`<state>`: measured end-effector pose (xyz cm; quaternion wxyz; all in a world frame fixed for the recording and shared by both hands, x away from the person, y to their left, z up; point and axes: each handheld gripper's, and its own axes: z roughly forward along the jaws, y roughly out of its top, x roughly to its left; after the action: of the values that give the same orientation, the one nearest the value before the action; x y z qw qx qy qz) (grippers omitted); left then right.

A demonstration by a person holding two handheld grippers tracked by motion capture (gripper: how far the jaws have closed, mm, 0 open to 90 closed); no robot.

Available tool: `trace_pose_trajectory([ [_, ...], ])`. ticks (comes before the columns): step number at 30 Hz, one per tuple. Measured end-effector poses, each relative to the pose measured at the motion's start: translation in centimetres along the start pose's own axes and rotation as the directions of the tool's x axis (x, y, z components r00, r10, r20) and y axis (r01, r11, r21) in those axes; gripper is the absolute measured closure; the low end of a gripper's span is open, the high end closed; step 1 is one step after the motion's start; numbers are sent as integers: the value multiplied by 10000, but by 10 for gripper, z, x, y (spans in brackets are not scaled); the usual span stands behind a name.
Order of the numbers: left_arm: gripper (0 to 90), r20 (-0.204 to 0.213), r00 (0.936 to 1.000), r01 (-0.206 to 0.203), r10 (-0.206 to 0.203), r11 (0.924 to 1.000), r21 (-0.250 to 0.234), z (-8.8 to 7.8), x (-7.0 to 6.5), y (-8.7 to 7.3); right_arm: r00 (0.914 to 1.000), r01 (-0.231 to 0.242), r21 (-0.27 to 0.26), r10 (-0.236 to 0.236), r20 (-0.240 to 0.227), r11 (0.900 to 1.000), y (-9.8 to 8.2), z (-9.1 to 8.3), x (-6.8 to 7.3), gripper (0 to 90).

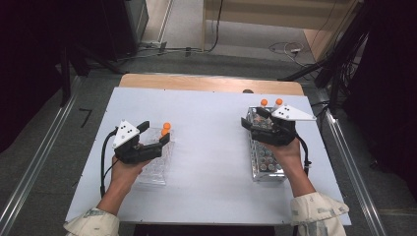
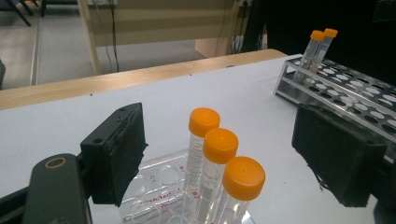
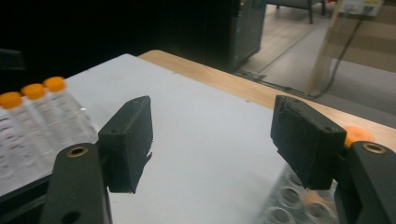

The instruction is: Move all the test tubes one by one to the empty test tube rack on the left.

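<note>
Left claw [image 2: 224,149] held wide around three orange-capped tubes [image 2: 219,161] in clear rack [image 2: 154,186], pads apart; right claw [image 3: 219,140] held wide, nothing gripped, above metal rack [image 1: 265,162].

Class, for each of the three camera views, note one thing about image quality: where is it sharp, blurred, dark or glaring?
High view: the white table top is evenly lit, dark surroundings at both sides. Left gripper view: the three orange-capped clear plastic tubes are fairly sharp, and the metal tube rack is softer. Right gripper view: the background is very dark at upper left, and the orange-capped tubes at the left edge look blurred.
</note>
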<state>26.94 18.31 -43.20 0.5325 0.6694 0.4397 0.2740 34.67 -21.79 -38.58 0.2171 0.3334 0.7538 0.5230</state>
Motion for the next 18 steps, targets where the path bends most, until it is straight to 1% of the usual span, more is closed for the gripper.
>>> trace_pose_trajectory([
  [3,176,52,10000,57,-57,10000,-29,0,0,0,9990,-144,18,144,421,9999,-4,-2,-14,283],
  [5,176,64,9999,108,-108,9999,-72,0,-1,0,9974,-162,34,159,707,9999,-6,-2,-21,285],
  [10,176,79,9999,68,-67,10000,-28,0,-1,0,9921,-358,-112,369,1197,9993,-10,-6,-36,292],
  [15,176,104,9999,77,-76,9999,-65,0,-2,0,9833,-631,-252,665,1694,9977,-15,-8,-54,304],
  [18,174,89,9999,83,-83,9999,-70,1,-2,0,9765,-687,-204,714,2035,9974,-20,-6,-65,307],
])
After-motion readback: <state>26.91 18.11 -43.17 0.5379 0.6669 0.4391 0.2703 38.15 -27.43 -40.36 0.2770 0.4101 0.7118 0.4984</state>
